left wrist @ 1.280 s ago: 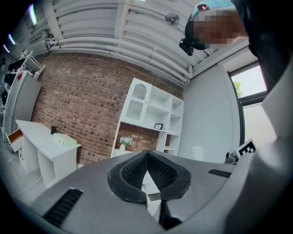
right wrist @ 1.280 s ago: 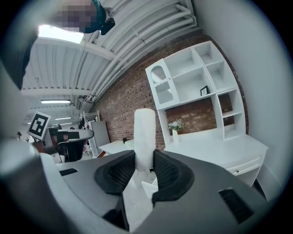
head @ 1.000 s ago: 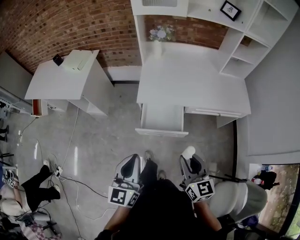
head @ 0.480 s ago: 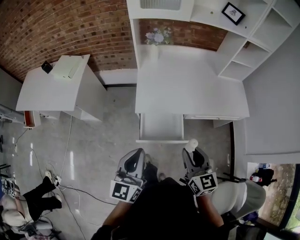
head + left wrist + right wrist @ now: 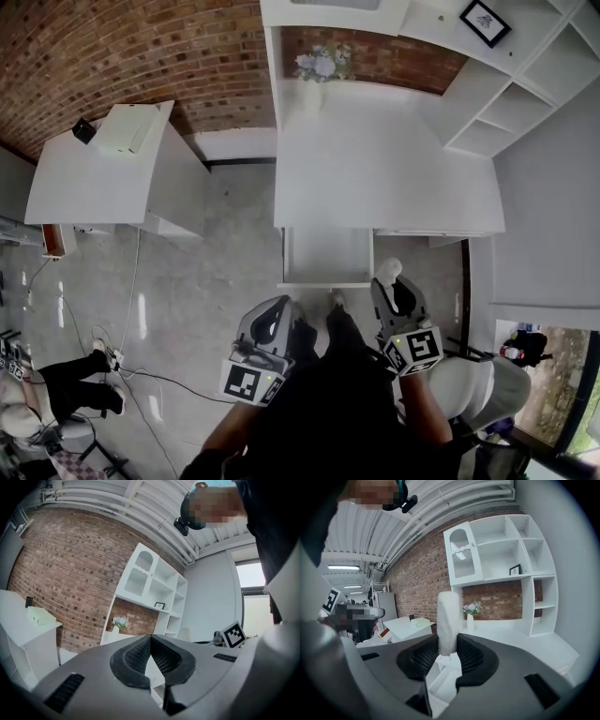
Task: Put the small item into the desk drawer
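The white roll (image 5: 449, 616) was clamped at its lower end by the right gripper (image 5: 449, 652), centre frame; probably soft, light. The left gripper (image 5: 151, 644) was closed, empty.

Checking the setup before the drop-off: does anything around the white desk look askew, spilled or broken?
Nothing stands out. The white desk is tidy, its drawer is pulled open squarely, the white vase of flowers stands upright, and the right gripper grips the small white cylinder in its jaws.

A flower vase (image 5: 317, 80) stands before the brick wall (image 5: 141, 47), a framed picture (image 5: 486, 21) nearby.
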A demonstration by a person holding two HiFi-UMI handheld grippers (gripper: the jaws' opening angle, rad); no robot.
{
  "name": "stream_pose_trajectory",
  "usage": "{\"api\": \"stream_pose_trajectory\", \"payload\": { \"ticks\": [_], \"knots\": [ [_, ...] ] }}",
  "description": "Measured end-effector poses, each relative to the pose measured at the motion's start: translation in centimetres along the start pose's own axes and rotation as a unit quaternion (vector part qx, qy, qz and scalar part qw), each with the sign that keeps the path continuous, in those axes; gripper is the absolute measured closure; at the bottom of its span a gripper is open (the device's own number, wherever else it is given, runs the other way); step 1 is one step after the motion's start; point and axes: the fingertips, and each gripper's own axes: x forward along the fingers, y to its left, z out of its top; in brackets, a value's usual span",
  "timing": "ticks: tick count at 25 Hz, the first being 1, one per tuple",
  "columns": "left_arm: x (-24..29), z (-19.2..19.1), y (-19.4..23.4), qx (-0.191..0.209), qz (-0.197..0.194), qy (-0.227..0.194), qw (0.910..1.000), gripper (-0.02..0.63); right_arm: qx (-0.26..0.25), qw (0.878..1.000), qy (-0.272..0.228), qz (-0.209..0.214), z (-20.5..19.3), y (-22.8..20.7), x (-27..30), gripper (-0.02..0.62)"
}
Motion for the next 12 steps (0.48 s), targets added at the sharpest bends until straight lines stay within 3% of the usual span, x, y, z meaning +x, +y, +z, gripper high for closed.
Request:
{"api": "stream_pose_trajectory", "payload": {
  "ticks": [12],
  "knots": [
    [4.7, 0.8, -0.6, 0.006, 0.038, -0.015, 0.9991, 0.589, -0.039, 0.994, 0.073, 0.067, -3.8, -5.3, 6.6, 0.46]
  ]
}}
